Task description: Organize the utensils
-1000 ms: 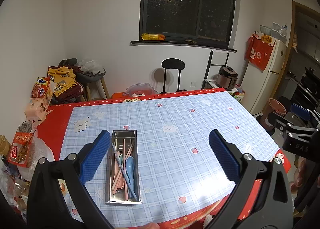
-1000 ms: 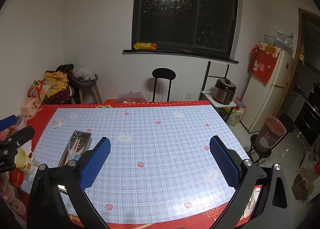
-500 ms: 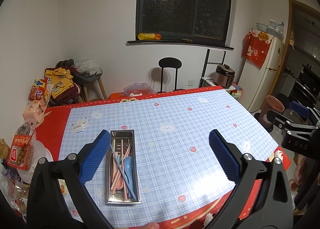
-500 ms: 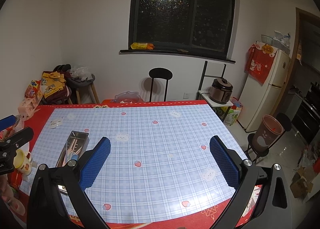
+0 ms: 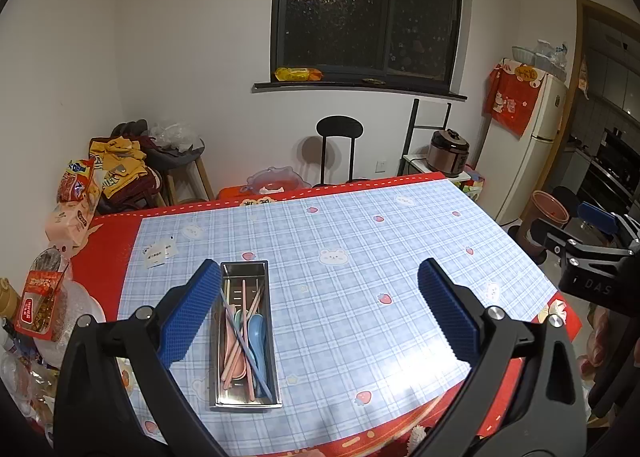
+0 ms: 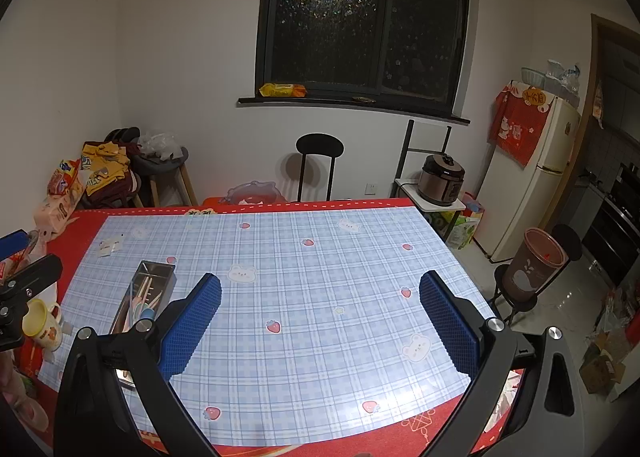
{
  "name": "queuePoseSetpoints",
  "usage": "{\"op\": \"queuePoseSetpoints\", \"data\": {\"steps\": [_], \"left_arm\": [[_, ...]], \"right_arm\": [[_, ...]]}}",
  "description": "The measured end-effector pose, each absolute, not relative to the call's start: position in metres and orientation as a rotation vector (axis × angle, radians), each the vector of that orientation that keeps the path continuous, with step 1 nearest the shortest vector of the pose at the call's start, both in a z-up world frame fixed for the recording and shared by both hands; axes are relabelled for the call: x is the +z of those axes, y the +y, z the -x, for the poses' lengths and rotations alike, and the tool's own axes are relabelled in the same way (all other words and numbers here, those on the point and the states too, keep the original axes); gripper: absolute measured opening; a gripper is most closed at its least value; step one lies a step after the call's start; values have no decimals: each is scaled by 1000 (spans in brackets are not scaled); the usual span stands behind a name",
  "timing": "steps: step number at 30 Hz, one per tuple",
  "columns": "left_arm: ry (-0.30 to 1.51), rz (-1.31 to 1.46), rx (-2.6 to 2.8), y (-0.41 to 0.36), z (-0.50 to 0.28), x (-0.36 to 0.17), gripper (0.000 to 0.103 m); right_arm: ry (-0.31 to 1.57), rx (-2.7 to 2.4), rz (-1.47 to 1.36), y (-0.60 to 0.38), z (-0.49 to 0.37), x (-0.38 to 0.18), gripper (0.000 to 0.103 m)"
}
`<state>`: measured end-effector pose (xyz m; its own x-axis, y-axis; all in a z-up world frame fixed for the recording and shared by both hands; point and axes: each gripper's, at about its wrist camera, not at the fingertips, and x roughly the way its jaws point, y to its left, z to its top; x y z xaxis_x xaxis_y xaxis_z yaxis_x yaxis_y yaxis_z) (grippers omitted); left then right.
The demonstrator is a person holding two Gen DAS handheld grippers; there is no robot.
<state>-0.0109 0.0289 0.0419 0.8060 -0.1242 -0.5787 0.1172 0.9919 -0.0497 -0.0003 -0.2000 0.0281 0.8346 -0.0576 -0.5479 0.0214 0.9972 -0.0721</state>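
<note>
Both grippers empty, jaws wide: left gripper [image 5: 316,309] hovers over the steel rectangular tray [image 5: 245,399] of pastel chopsticks and spoons [image 5: 244,337], right gripper [image 6: 320,317] above bare plaid tablecloth [image 6: 320,257]; likely task finished.

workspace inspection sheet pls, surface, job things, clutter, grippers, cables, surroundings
surface: table, blue plaid cloth with red border
job's things: steel tray holding pastel chopsticks and spoons
clutter: paper slips, snack bags on the left, yellow mug
grippers: left gripper and right gripper both open, empty, above the table
cables: nothing seen
surroundings: dark window, black chair, rice cooker, fridge
</note>
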Motion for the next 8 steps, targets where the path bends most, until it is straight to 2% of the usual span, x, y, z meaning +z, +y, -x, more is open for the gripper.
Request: {"op": "queuePoseSetpoints", "data": {"steps": [8], "left_arm": [[630, 12, -122, 28, 10, 40, 97]], "right_arm": [[589, -37, 63, -201, -3, 26, 97]]}}
